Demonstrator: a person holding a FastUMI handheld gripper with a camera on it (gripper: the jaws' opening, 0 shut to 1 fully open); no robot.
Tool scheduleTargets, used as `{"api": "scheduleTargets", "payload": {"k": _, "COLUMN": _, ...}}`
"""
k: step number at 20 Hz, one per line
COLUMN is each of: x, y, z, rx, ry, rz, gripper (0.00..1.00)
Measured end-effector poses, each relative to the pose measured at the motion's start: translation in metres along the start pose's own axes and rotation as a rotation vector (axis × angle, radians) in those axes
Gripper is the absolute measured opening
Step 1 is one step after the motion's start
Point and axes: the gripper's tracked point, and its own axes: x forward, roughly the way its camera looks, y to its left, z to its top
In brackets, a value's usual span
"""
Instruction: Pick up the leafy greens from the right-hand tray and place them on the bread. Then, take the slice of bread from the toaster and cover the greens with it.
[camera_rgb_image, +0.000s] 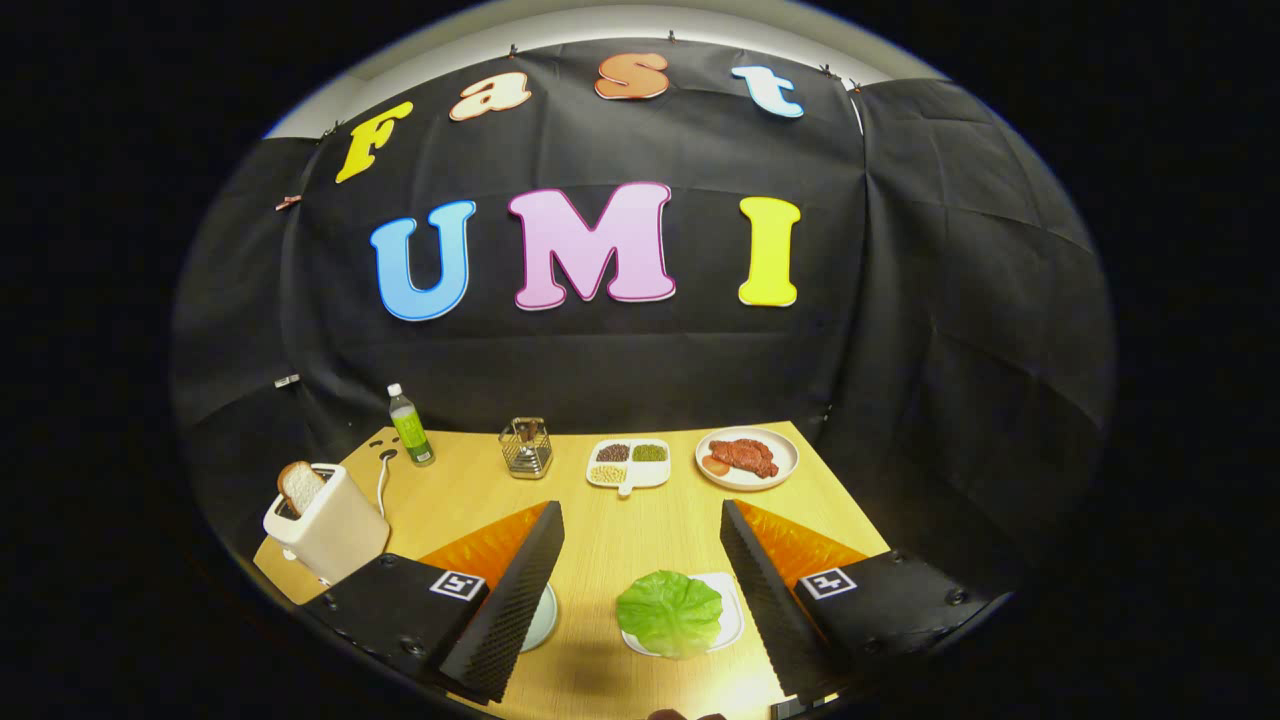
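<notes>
A green leafy lettuce piece lies on a small white tray on the wooden table, between my two fingers and nearer the right one. My gripper is open, its fingers spread wide above the table with nothing between them but the greens below. A cream toaster stands beyond the left finger with a slice of bread sticking up from its slot. A pale round plate peeks out from behind the left finger; what lies on it is hidden.
Along the table's far side stand a green bottle, a wire basket, a white divided dish of grains and a round plate with meat. The toaster's cord trails toward the bottle. The table's right edge runs just past the right finger.
</notes>
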Motion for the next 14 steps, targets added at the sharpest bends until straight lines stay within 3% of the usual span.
{"api": "scheduleTargets", "payload": {"k": 14, "x": 0.074, "y": -0.036, "z": -0.148, "rx": -0.062, "ry": 0.354, "rz": 0.051, "gripper": 0.98}}
